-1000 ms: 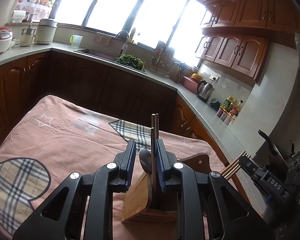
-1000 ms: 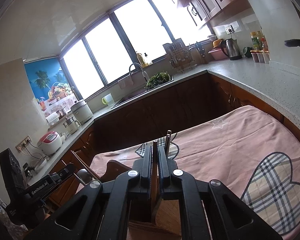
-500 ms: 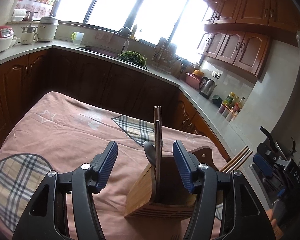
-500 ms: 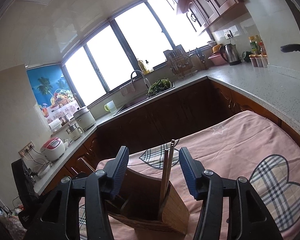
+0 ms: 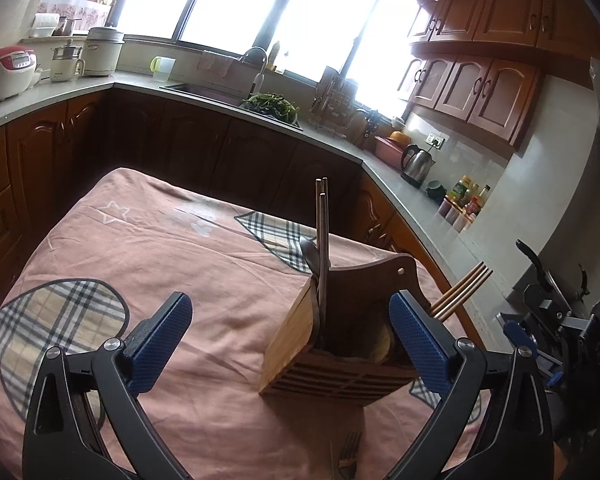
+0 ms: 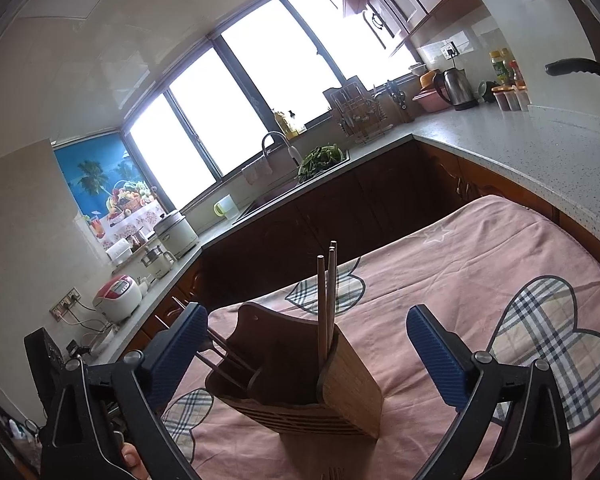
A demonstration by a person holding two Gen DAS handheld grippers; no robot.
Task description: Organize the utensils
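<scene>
Holder: wooden utensil holder (image 5: pixel 340 344) stands on the pink cloth (image 5: pixel 160 248), chopsticks (image 5: pixel 322 232) and spoon (image 5: pixel 309 254) inside.
Left gripper (image 5: pixel 292 344): jaws just opened wide, empty.
Right gripper (image 6: pixel 312 354): jaws just opened wide, empty.
Left: fork (image 5: pixel 349 454) lies on cloth, still unsorted.

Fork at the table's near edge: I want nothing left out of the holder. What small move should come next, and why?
Probably lower the open left gripper toward the fork: it lies on the cloth outside the holder, and both grippers are empty.
</scene>
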